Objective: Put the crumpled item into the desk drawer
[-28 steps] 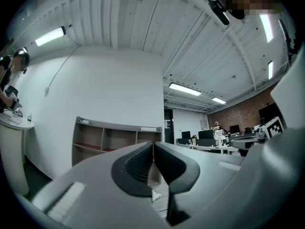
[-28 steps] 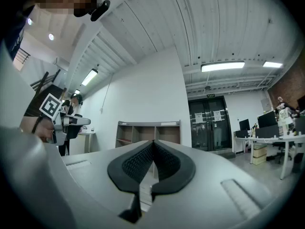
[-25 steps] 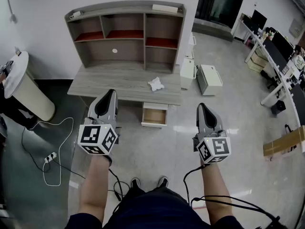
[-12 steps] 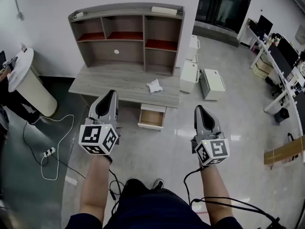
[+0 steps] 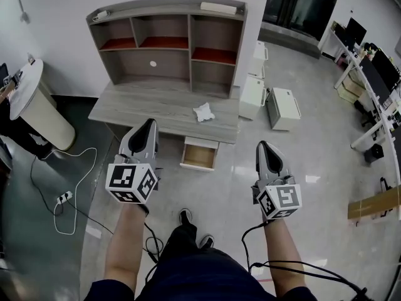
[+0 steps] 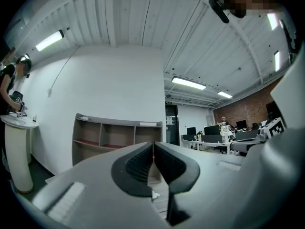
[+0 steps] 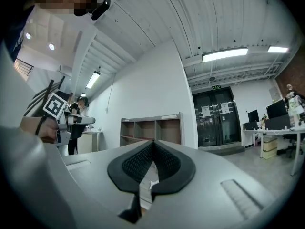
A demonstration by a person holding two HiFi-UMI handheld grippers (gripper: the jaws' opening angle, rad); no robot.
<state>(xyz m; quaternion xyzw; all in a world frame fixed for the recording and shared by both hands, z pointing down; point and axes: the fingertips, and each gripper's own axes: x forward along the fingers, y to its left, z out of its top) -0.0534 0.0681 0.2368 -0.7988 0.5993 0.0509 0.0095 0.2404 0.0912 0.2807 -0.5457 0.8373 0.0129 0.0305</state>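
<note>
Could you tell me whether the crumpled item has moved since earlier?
No: the crumpled item still lies on the desk, just behind the open drawer.

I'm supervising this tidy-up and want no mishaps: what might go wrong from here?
The drawer stands open, jutting from the desk toward the person; a leg might bump it. The left gripper and right gripper are both shut; arriving so could nudge the light crumpled item away instead of grasping it. A cable hanging by the feet may snag.
</note>
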